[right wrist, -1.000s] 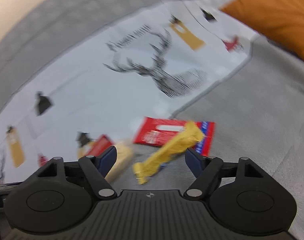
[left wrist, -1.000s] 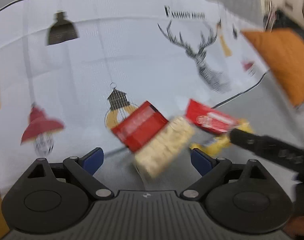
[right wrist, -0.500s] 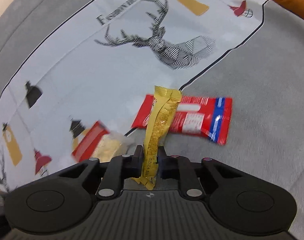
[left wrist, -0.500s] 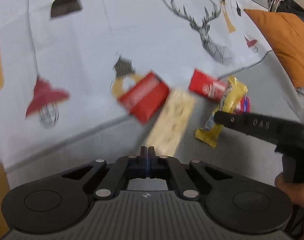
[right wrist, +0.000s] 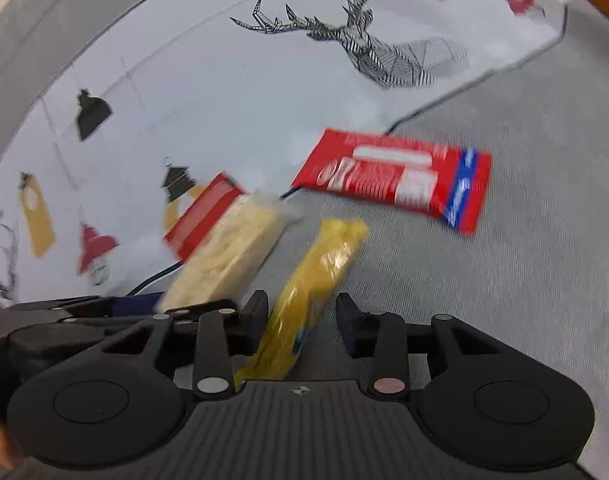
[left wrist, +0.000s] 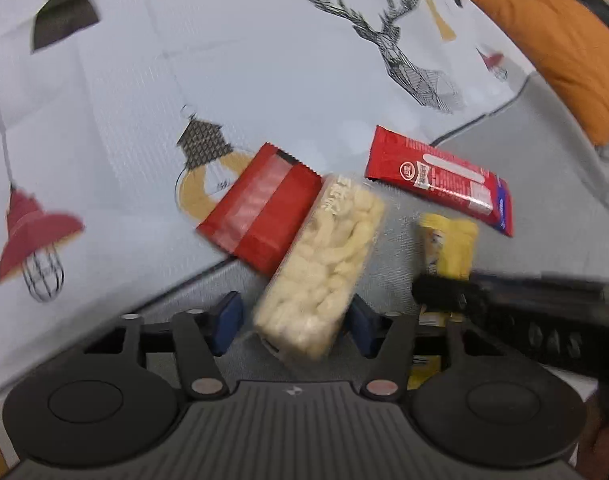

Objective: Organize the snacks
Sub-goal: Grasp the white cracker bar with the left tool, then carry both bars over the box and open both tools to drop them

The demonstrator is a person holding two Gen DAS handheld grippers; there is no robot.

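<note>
Both tongs are down among the snacks, each straddling a packet. The left tongs (left wrist: 290,326) stand spread wide around the near end of the pale puffed-snack pack (left wrist: 324,264), blue pads either side, neither clearly pressing it, so nothing is gripped there. The right tongs (right wrist: 302,320) are likewise parted around the yellow bar (right wrist: 316,280); there is a gap on the right side, so the bar looks loose between them, lying on the grey cushion (right wrist: 524,280) rather than held.

Why this layout? My read: the packets are being drawn side by side into a row, long edges parallel, near the border of the printed cloth (left wrist: 224,60). The puffed pack leans against the red flat packet (left wrist: 260,212), touching along one edge. The red-and-blue wrapper (left wrist: 440,180) sits farther out, just beyond the yellow bar and askew to it, so it likely wants lining up next.

Counting now: one puffed pack, one red flat packet, one red-and-blue wrapper, one yellow bar, four snacks in all, and one orange pillow (left wrist: 564,52) off to the right
</note>
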